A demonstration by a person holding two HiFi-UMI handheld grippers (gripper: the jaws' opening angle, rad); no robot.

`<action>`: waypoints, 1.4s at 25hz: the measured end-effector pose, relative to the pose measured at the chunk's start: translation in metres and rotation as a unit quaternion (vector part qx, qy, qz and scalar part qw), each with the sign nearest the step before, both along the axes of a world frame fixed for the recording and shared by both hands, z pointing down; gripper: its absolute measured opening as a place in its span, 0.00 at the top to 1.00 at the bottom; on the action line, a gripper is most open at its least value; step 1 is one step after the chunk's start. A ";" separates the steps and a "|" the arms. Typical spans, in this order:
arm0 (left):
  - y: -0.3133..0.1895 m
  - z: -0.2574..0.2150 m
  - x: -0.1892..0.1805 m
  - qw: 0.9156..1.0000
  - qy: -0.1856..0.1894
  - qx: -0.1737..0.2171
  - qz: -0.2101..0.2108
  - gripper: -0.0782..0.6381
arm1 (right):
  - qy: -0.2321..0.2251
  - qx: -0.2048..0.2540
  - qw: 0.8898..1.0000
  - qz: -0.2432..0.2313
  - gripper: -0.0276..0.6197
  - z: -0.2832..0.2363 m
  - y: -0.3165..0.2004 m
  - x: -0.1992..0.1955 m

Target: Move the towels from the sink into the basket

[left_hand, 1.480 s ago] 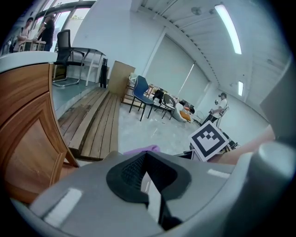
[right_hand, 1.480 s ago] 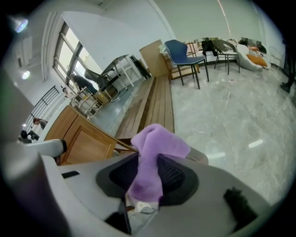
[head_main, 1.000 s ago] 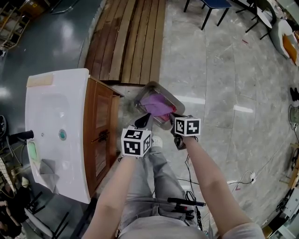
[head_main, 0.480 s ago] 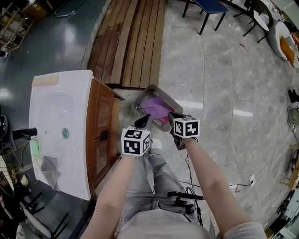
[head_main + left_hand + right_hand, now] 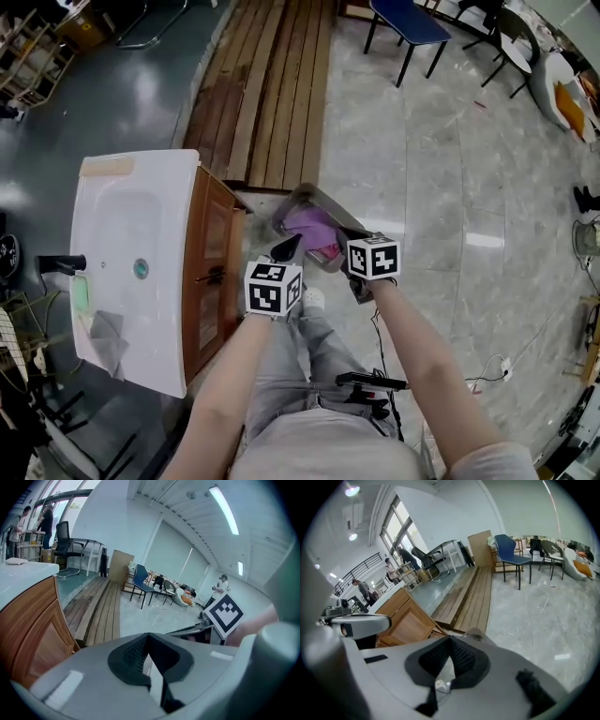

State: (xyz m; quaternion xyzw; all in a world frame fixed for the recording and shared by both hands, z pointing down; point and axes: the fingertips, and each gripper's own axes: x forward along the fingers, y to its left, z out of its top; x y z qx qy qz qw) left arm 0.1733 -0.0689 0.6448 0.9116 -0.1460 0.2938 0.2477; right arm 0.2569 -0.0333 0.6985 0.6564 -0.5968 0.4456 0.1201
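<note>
We find the left gripper and right gripper with jaws together, empty, near the basket holding a purple towel.

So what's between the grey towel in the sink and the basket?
In the head view, the sink's rim and the wooden cabinet lie between that towel and the basket.

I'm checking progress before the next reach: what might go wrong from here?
A grey towel lies in the sink near the faucet; a reach for it could bump the faucet. Both the left gripper and right gripper are shut and empty, so a grab without opening first would likely fail.
</note>
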 end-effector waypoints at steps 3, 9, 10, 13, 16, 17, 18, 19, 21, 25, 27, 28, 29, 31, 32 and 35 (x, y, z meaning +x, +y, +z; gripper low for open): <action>-0.001 -0.008 -0.003 1.000 0.003 0.006 -0.003 0.88 | 0.005 0.004 1.000 -0.004 0.93 -0.010 -0.001 0.000; -0.007 -0.025 -0.008 1.000 0.012 0.017 -0.014 0.88 | 0.017 0.013 1.000 -0.019 0.93 -0.033 -0.003 0.000; -0.008 -0.029 -0.008 1.000 0.014 0.019 -0.016 0.88 | 0.019 0.014 1.000 -0.020 0.93 -0.037 -0.004 0.001; -0.009 -0.040 -0.010 0.999 0.018 0.023 -0.019 0.89 | 0.020 0.019 0.999 -0.022 0.93 -0.049 -0.003 0.000; -0.011 -0.051 -0.010 0.999 0.024 0.028 -0.020 0.89 | 0.021 0.028 0.999 -0.024 0.93 -0.064 -0.006 -0.001; -0.011 -0.055 -0.011 0.999 0.025 0.030 -0.021 0.88 | 0.021 0.032 0.999 -0.024 0.93 -0.069 -0.007 -0.002; -0.012 -0.058 -0.012 0.999 0.027 0.032 -0.021 0.89 | 0.021 0.035 0.999 -0.025 0.93 -0.074 -0.009 -0.003; -0.012 -0.061 -0.013 0.999 0.028 0.034 -0.021 0.89 | 0.022 0.038 0.999 -0.026 0.93 -0.078 -0.010 -0.003; -0.012 -0.068 -0.013 0.999 0.030 0.038 -0.022 0.88 | 0.026 0.043 0.998 -0.029 0.93 -0.087 -0.012 -0.003; -0.014 -0.081 -0.015 0.998 0.039 0.048 -0.024 0.89 | 0.034 0.058 0.997 -0.036 0.93 -0.105 -0.019 -0.004; -0.017 -0.090 -0.016 0.997 0.045 0.055 -0.024 0.88 | 0.039 0.066 0.996 -0.041 0.93 -0.116 -0.022 -0.006; -0.017 -0.094 -0.016 0.997 0.048 0.059 -0.023 0.89 | 0.042 0.071 0.996 -0.043 0.93 -0.121 -0.024 -0.007; -0.017 -0.098 -0.016 0.997 0.050 0.063 -0.021 0.89 | 0.045 0.076 0.995 -0.046 0.93 -0.127 -0.025 -0.008; -0.018 -0.106 -0.017 0.996 0.054 0.071 -0.016 0.88 | 0.051 0.084 0.994 -0.051 0.93 -0.137 -0.028 -0.009; -0.018 -0.110 -0.018 0.995 0.056 0.076 -0.014 0.88 | 0.053 0.087 0.993 -0.053 0.93 -0.141 -0.028 -0.010; -0.020 -0.122 -0.020 0.994 0.065 0.085 -0.016 0.88 | 0.059 0.097 0.992 -0.057 0.93 -0.154 -0.031 -0.013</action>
